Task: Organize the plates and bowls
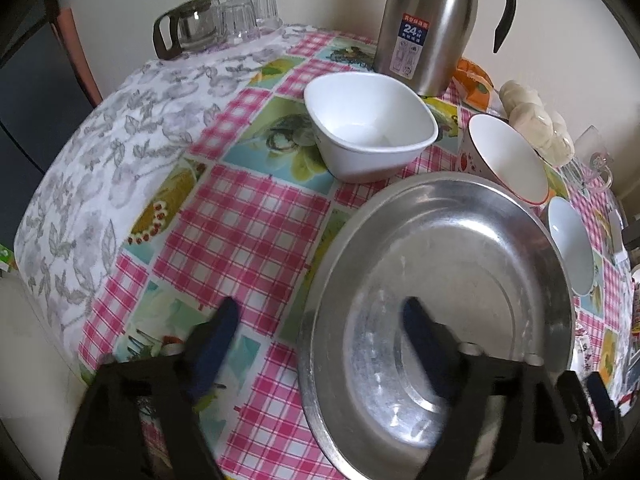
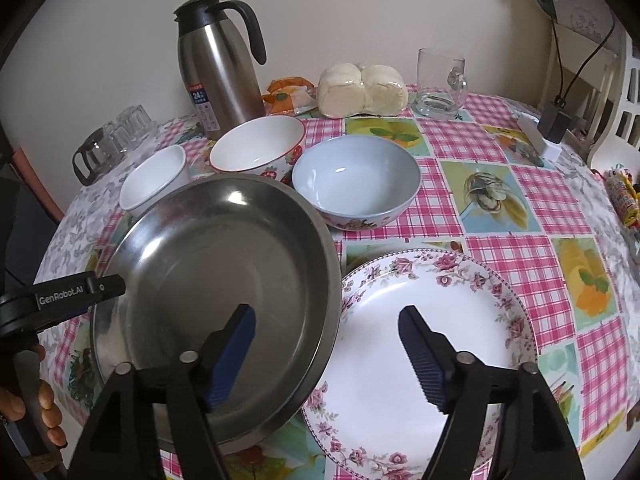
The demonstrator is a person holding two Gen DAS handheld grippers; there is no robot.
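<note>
Left wrist view. The left claw (image 1: 318, 320) hangs spread wide and empty, one finger over the checked tablecloth (image 1: 248, 216), the other over the steel plate (image 1: 436, 292), touching neither as far as can be told. The steel plate lies flat on the table, its near rim cut off by the claw's frame. Beyond it stand a square white bowl (image 1: 370, 124), a strawberry-patterned bowl (image 1: 506, 156) and a pale blue bowl (image 1: 570, 246), each alone; the last two are squeezed against the picture's edge. A steel flask (image 1: 428, 28) and upturned glasses (image 1: 240, 16) stand at the back.

Right wrist view. The right claw (image 2: 328, 326) is likewise spread and holds nothing, straddling the place where the steel plate (image 2: 216, 264) overlaps the rim of the floral plate (image 2: 440, 320). Whether the steel plate rests on the floral one or merely stands just beside it cannot be settled. The white bowl (image 2: 154, 178), strawberry bowl (image 2: 258, 144) and blue bowl (image 2: 354, 178) sit in a loose row behind, unstacked. The other claw's tip (image 2: 100, 288) reaches in at the left, with the person's fingers (image 2: 48, 412) partly cut off below.

Progress, as judged: the two plates have been brought together; the three bowls remain to be nested, so roughly half the task is left.
</note>
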